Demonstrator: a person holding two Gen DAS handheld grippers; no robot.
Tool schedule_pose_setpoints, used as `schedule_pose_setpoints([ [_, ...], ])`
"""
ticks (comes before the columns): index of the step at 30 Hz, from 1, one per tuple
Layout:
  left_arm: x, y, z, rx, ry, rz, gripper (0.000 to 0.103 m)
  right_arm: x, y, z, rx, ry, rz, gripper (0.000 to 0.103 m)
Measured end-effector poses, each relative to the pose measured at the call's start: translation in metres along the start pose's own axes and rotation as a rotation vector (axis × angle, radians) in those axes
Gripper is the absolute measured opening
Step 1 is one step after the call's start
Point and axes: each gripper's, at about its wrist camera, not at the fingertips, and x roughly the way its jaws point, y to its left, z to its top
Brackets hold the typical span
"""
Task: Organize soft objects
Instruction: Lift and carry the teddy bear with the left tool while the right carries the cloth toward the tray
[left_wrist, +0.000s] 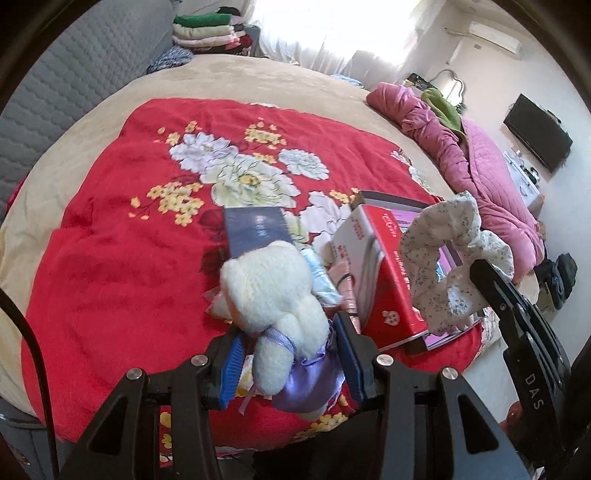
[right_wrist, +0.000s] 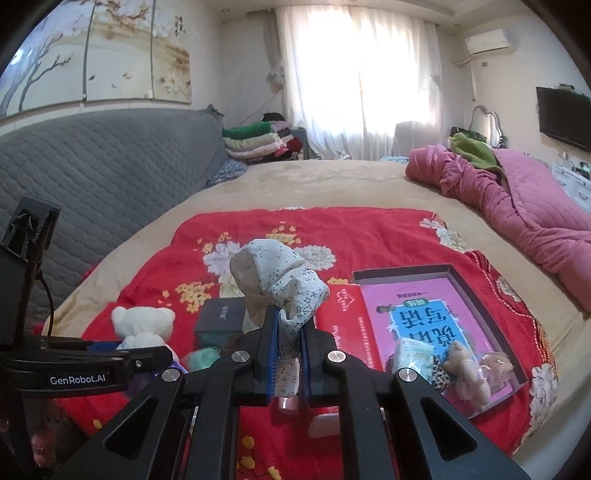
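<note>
My left gripper (left_wrist: 291, 354) is shut on a white plush bear (left_wrist: 273, 291) with a purple satin skirt, held above the red floral blanket (left_wrist: 122, 236). The bear also shows in the right wrist view (right_wrist: 142, 326). My right gripper (right_wrist: 288, 339) is shut on a white floral scrunchie (right_wrist: 277, 284), which also shows in the left wrist view (left_wrist: 447, 258), raised above the blanket. An open shallow box (right_wrist: 436, 321) with a pink lining lies to the right and holds a tissue pack (right_wrist: 412, 356), a small tan bear (right_wrist: 467, 373) and a pink scrunchie (right_wrist: 496, 363).
A dark blue small box (right_wrist: 221, 317) and a green soft item (right_wrist: 205, 360) lie on the blanket. The red box lid (left_wrist: 388, 273) stands beside the open box. A pink quilt (right_wrist: 524, 206) is bunched at the right. Folded blankets (right_wrist: 255, 144) are stacked by the grey headboard (right_wrist: 92, 173).
</note>
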Motion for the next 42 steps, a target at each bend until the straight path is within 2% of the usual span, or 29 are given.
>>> schedule_pose_setpoints([
  [23,-0.002,-0.119,0.021,0.207,-0.028,-0.019,0.046,-0.033,-0.084,0.009,0.163,-0.062,-0.122,0.010],
  [30,0.007,-0.137,0.022,0.240,-0.021,-0.019,0.046,-0.042,-0.113,0.006,0.188,-0.066,-0.196,0.010],
  [42,0.029,-0.169,0.022,0.285,-0.005,-0.043,0.046,-0.056,-0.154,0.005,0.262,-0.090,-0.244,0.010],
])
